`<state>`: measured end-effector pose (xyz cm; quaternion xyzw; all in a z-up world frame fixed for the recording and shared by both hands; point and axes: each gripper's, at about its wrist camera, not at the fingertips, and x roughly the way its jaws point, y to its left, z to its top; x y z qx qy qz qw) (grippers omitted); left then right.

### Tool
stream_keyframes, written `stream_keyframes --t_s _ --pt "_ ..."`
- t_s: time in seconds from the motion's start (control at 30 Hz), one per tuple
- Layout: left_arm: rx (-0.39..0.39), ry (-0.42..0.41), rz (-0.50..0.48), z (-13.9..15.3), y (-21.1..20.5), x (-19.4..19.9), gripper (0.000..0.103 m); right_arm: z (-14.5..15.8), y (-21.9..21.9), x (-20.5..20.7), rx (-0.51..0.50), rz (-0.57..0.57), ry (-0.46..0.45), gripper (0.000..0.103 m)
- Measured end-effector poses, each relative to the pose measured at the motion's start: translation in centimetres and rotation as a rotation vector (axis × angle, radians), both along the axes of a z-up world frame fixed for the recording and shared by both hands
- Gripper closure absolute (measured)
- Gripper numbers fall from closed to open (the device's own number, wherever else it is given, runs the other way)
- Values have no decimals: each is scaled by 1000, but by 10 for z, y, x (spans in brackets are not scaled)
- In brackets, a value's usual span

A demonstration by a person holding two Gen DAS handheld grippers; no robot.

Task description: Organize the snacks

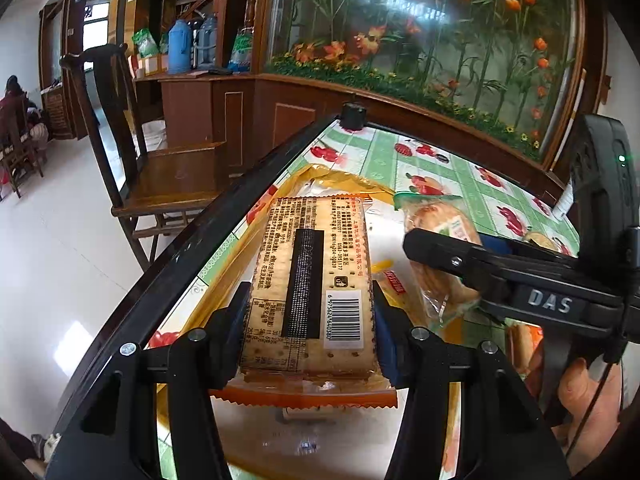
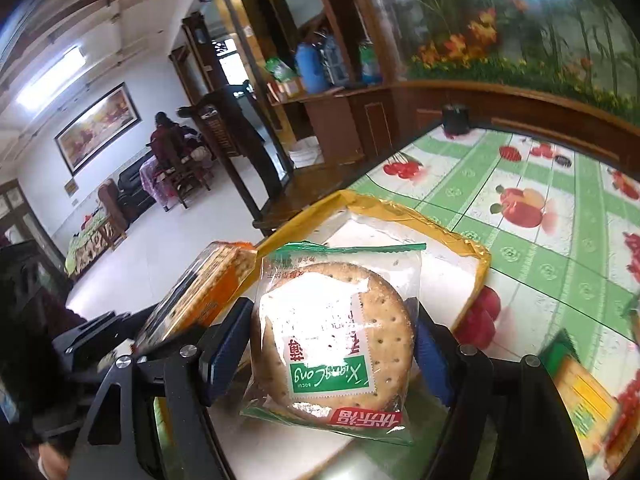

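The left gripper (image 1: 308,316) holds a rectangular cracker pack (image 1: 310,280) between its blue-padded fingers (image 1: 385,320), jaws closed on the pack's two long sides. The pack lies flat, printed back and barcode facing up, its serrated orange end toward the camera. It is held over the yellow-rimmed tray (image 1: 352,182), which sits on the table (image 1: 496,196) near the table's dark left edge. In the right wrist view the same cracker pack (image 2: 200,292) appears at the left, just beside the other snack.

The right gripper (image 2: 334,344) holds a round biscuit packet (image 2: 332,336), jaws closed against its left and right edges. The packet is clear film with a green label and a green top seal; the large round biscuit is visible inside. It is also held over the tray (image 2: 476,254), above the tray's pale floor. In the left wrist view the right gripper (image 1: 424,246) reaches in from the right with the biscuit packet (image 1: 440,220).

At the far right, another snack pack (image 2: 588,400) with green and yellow print lies on the table (image 2: 560,264), outside the tray; it is blurred.
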<state>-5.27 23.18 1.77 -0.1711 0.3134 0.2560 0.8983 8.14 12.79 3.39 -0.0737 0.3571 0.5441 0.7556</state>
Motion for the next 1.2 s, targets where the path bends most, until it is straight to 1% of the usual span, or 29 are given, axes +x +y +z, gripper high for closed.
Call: stream_keyframes --t_s 0.2,0.33,0.43,0.47,0.5,0.53,0.6,0.7,0.73,0.77,0.8,0.83,0.9,0.93,0.97,1.03,1.07,1.1,1.13,1.2 --pt "-21 44 12 -14 13 6 50 -19 32 19 -38 3 16 27" --pt "-52 72 13 -22 20 9 49 -24 40 22 -48 8 25 27" --pt "-39 92 27 -24 20 8 48 -30 46 23 -69 16 25 26" --pt "-30 96 26 -23 19 8 41 -32 48 22 -78 14 21 26" --pt "-17 102 32 -21 18 8 30 -32 48 22 -78 14 21 25" --pt "0 99 39 -18 16 6 27 -33 50 22 -84 13 24 25" --pt "27 83 40 -11 11 3 27 -33 47 22 -85 -2 21 25" --pt "53 75 51 -2 7 -1 27 -28 36 23 -66 -25 24 23" --pt "61 66 51 2 4 -3 27 -21 25 25 -44 -39 28 23" --pt "67 60 54 5 3 -4 27 -21 25 25 -44 -39 28 23" --pt "76 51 57 9 0 -6 27 -11 12 25 -19 -53 27 23" --pt "88 37 56 14 -4 -8 27 -11 12 25 -19 -53 27 22" --pt "104 22 54 21 -11 -9 27 0 -8 23 10 -64 12 21" --pt "113 15 50 24 -16 -9 27 8 -24 20 23 -75 -6 18" --pt "120 9 46 27 -19 -8 27 8 -24 20 23 -75 -6 17" --pt "137 3 40 33 -29 -4 24 17 -49 18 35 -96 -29 17" --pt "139 -1 35 34 -32 -2 22 17 -49 18 35 -96 -29 17" --pt "138 -8 24 37 -37 1 21 19 -66 19 40 -102 -28 17" --pt "135 -11 14 38 -40 3 21 19 -66 19 40 -102 -28 17" --pt "132 -6 -8 39 -48 9 21 19 -88 20 42 -108 -35 17"
